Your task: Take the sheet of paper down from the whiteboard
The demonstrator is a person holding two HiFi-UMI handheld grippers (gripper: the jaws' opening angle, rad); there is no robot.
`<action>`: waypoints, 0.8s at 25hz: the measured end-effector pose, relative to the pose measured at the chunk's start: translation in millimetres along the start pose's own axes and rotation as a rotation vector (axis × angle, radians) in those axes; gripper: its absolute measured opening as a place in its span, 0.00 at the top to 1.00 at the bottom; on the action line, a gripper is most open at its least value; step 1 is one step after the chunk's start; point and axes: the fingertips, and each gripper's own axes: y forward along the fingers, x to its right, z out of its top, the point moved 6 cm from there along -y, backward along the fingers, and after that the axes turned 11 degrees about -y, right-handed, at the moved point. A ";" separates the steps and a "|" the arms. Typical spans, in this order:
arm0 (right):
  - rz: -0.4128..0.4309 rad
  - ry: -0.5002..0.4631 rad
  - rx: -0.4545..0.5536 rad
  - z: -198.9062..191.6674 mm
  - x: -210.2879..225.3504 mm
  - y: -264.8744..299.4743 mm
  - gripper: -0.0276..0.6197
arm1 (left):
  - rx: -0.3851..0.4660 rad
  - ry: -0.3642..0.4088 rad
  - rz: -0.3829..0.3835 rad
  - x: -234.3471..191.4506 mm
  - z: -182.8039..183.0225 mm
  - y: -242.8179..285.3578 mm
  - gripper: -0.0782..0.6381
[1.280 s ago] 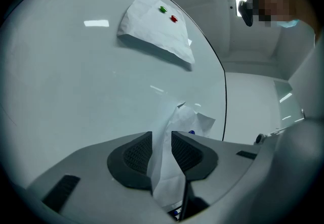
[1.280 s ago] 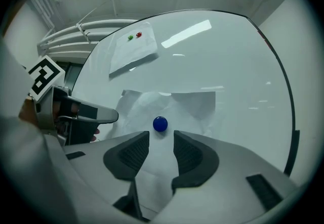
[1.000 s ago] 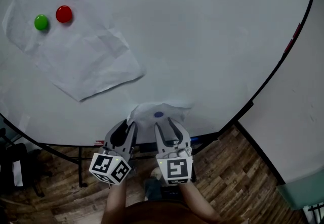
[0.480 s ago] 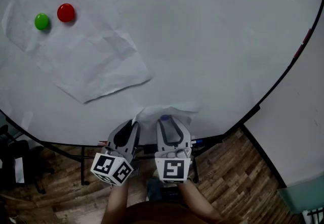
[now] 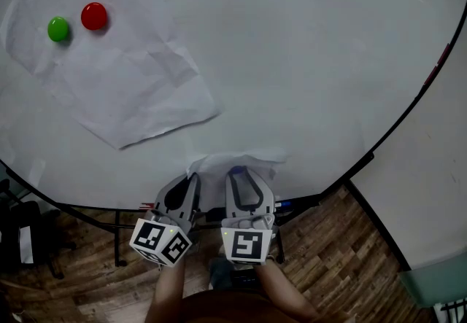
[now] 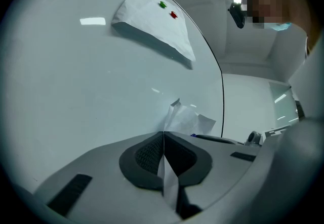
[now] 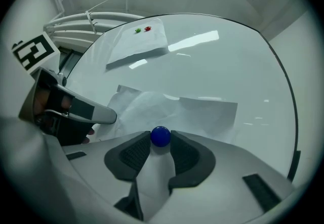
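Item: lower sheet of paper (image 5: 235, 160), white and creased, on the whiteboard (image 5: 314, 59) close to its bottom rim. It is pinned by one blue magnet (image 7: 160, 136) and lies wider than tall, its long axis running along the rim. Left gripper (image 6: 163, 135): fingers closed flat on the sheet's near left edge, the paper standing edge-on between them. Right gripper (image 7: 160, 140): fingers set on either side of the blue magnet, touching it on both flanks and so gripping it. The sheet spreads up the board beyond the tips. The two grippers sit side by side at the sheet's lower edge, with the right one on the pin and the left one on the paper. Judgement: the sheet hangs on this single magnet, so its release turns on the right gripper drawing the magnet off the board while the left keeps the paper from dropping. Second item: a larger crumpled sheet (image 5: 124, 74) in the board's upper left, well apart, held by a green magnet (image 5: 58, 28) and a red magnet (image 5: 94, 16) near its top, with the lower corner lifting. Surface: glossy white board, dark rim, reflecting ceiling strip lights. Room: wood-plank floor (image 5: 321, 263) below, a pale wall (image 5: 430, 168) to the right.
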 end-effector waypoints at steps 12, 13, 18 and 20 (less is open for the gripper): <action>0.024 0.008 -0.024 -0.9 1.2 -1.1 0.75 | 0.009 -0.061 0.001 -2.0 0.4 1.8 0.86; 0.028 0.018 -0.032 -0.8 1.8 -1.4 0.75 | 0.008 -0.062 0.002 -1.9 0.4 1.9 0.86; 0.055 0.050 -0.005 5.6 -0.3 -8.3 0.75 | 0.002 -0.094 0.001 -2.9 1.3 1.2 0.86; 0.066 0.054 -0.002 6.0 -5.3 -11.0 0.75 | 0.003 -0.097 0.002 -3.4 1.7 0.7 0.86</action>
